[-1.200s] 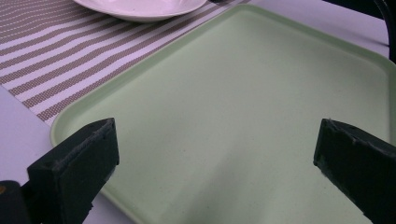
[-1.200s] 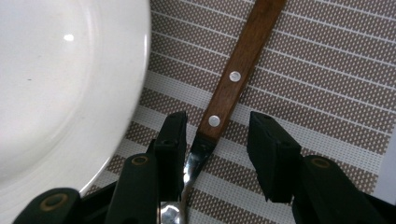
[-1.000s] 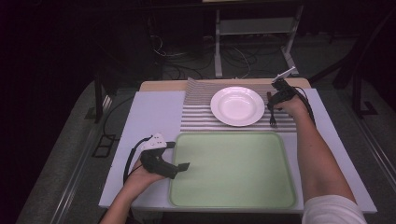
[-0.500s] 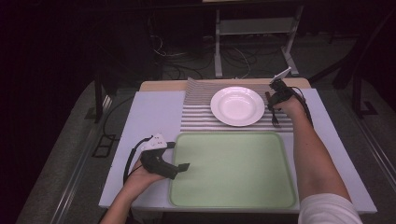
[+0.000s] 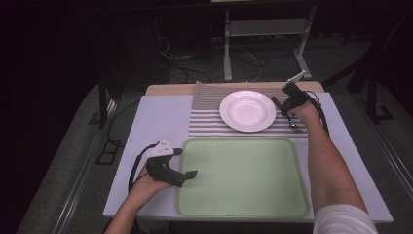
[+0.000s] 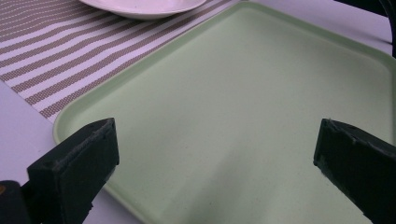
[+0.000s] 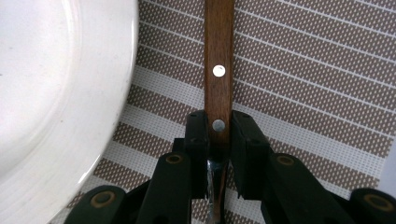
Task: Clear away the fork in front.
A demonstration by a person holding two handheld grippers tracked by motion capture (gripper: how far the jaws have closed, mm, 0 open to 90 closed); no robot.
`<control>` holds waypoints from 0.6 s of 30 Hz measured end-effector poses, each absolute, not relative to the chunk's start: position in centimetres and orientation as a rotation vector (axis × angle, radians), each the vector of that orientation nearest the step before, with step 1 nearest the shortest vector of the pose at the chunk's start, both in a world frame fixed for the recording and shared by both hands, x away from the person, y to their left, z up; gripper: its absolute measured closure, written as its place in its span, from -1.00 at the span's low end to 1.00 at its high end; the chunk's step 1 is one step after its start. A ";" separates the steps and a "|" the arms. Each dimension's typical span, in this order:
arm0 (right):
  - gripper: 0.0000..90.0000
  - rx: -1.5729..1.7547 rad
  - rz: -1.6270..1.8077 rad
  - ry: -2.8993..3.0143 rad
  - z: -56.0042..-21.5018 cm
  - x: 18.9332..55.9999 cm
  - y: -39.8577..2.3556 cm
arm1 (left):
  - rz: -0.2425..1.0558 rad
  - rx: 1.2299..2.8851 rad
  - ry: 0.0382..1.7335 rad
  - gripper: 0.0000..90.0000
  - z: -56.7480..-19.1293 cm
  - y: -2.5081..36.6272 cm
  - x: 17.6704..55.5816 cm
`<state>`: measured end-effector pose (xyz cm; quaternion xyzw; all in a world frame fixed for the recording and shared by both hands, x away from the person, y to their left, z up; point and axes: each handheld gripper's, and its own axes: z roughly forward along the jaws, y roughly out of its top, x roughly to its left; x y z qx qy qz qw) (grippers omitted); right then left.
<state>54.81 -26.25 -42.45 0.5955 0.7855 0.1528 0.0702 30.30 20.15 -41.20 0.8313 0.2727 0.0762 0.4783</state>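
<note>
Beside the white plate [image 7: 56, 93], on the striped mat [image 7: 303, 84]: right gripper [image 7: 219, 128] clamped near a wooden-handled utensil's [image 7: 218, 51] handle base; left gripper [image 6: 215, 154] agape above the green tray [image 6: 243, 93]. Risks tipping or clipping the plate.

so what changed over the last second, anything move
Very little. The right tool, closed around the wooden-handled utensil beside the white plate, shifted very slightly; the grip itself was not visibly different. The left tool stayed open at the green tray's left edge. Plate, tray and striped mat stayed put.
</note>
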 end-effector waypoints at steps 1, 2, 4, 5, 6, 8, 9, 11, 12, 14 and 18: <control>0.71 1.792 0.488 2.361 -42.2 54.7 -26.5 | 0.185 2.031 0.667 -1.00 -41.2 20.2 30.3; 0.71 1.787 0.498 2.360 -42.0 54.6 -26.7 | 0.185 2.031 0.667 -1.00 -41.2 20.2 30.3; 0.71 1.779 0.523 2.352 -41.5 54.3 -26.9 | 0.185 2.032 0.669 -1.00 -41.2 20.2 30.4; 0.71 1.779 0.523 2.352 -41.5 54.3 -26.9 | 0.185 2.032 0.669 -1.00 -41.2 20.2 30.4; 0.71 1.758 0.552 2.352 -41.0 54.0 -27.1 | 0.188 2.032 0.669 -1.00 -41.2 20.2 30.4; 0.71 1.752 0.573 2.348 -40.7 53.9 -27.2 | 0.192 2.032 0.670 -1.00 -41.2 20.2 30.4; 0.71 1.747 0.605 2.342 -40.4 53.6 -27.3 | 0.194 2.032 0.669 -1.00 -41.2 20.2 30.4; 0.71 1.735 0.642 2.339 -39.9 53.2 -27.6 | 0.195 2.032 0.670 -1.00 -41.2 20.2 30.4; 0.71 1.729 0.667 2.335 -39.6 52.9 -27.8 | 0.196 2.032 0.670 -1.00 -41.2 20.2 30.4; 0.71 1.715 0.718 2.317 -38.8 51.9 -28.2 | 0.196 2.032 0.671 -1.00 -41.2 20.2 30.3; 0.71 1.656 0.798 2.312 -37.7 50.5 -28.6 | 0.206 2.029 0.667 -1.00 -41.1 20.2 30.3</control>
